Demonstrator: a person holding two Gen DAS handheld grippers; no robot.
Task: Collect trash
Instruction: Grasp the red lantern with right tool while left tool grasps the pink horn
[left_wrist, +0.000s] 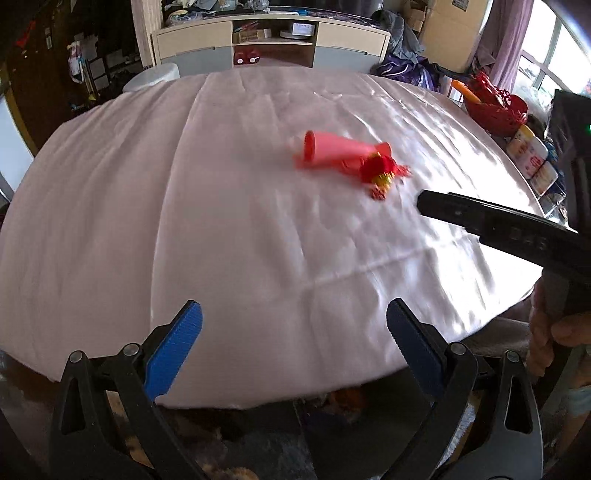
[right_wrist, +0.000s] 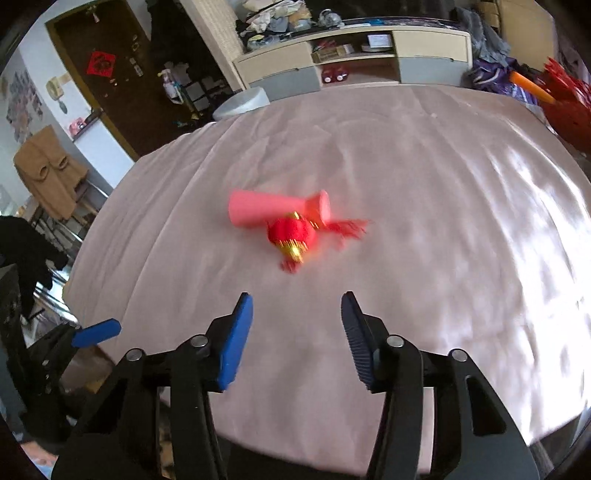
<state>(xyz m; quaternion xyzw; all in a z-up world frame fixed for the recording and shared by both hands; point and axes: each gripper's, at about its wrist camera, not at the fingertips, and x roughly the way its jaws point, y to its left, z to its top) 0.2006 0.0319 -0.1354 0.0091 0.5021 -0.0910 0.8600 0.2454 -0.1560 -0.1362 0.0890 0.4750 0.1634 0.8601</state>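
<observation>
A pink paper cup (left_wrist: 334, 149) lies on its side on the white-clothed round table (left_wrist: 221, 221). A small red lantern ornament (left_wrist: 380, 173) with gold trim and red tassels lies against it. Both also show in the right wrist view, the cup (right_wrist: 269, 210) and the lantern (right_wrist: 293, 234). My left gripper (left_wrist: 293, 314) is open and empty over the table's near edge, well short of them. My right gripper (right_wrist: 297, 306) is open and empty, a short way in front of the lantern. The right gripper's black body (left_wrist: 498, 225) shows in the left wrist view.
A red basket (left_wrist: 495, 107) and several jars (left_wrist: 532, 155) stand off the table's right side. A cream sideboard (left_wrist: 273, 40) stands behind the table. A white stool (left_wrist: 151, 75) is at the far left edge. The table cloth (right_wrist: 443, 221) is wrinkled.
</observation>
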